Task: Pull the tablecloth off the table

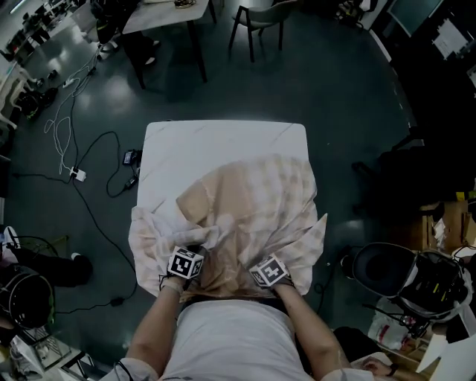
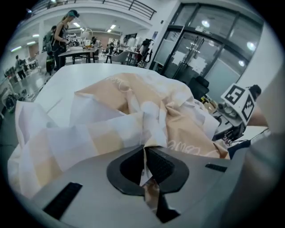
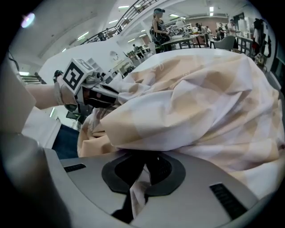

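Left claw: clenched on a fold of the tablecloth. In my left gripper view the two dark pads stand together with a strip of the fabric pinched between them.
Right claw: likewise clenched on the tablecloth. A pale tuck of cloth runs down between its closed jaws.
Claw positions: in the head view my left claw and right claw sit side by side at the near edge of the counter, close to my body, and both are sunk into the cloth.
Tablecloth: beige-and-white check, crumpled into a heap over the near part of the counter.
Counter: white, with rounded corners. Its far strip and far-left area lie bare.
Edges: the cloth spills over the near-left and near-right corners and hangs past both sides. On the right it reaches the counter's side edge. On the left a band of bare top shows beside it.
Open room: dark floor surrounds the counter on the far side and on both flanks.
Obstacles: cables trail on the floor to the left, just beside the counter. A chair and a second table stand well apart, beyond the far edge.
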Motion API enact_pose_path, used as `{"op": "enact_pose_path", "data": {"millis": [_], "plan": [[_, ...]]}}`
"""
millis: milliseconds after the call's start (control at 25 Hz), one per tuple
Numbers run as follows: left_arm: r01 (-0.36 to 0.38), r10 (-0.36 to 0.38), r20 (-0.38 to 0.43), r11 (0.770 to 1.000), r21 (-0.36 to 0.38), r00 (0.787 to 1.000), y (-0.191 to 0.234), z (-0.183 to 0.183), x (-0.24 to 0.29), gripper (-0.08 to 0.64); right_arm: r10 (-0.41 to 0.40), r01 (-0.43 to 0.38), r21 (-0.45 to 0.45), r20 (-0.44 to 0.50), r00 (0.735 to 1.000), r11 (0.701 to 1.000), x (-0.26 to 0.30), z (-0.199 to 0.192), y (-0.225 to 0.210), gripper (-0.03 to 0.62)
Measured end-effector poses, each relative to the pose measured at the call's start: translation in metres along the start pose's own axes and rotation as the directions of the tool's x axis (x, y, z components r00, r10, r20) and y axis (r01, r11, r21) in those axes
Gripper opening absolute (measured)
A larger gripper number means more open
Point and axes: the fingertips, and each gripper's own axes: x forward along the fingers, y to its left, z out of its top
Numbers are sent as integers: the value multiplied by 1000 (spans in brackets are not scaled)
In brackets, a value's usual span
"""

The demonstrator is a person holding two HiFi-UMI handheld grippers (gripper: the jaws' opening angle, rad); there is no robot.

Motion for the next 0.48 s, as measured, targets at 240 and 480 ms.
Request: {"op": "enact_pose_path", "data": {"millis": [240, 480], "plan": [[-35, 35, -9, 999, 10, 999, 1, -1, 5, 14, -30, 30, -46, -6, 1000, 999, -34, 7, -34, 29], [-20, 20, -21, 1000, -13, 1000, 0, 0, 4, 14, -165, 165, 5, 70, 984, 986, -81, 25, -109, 68]]}}
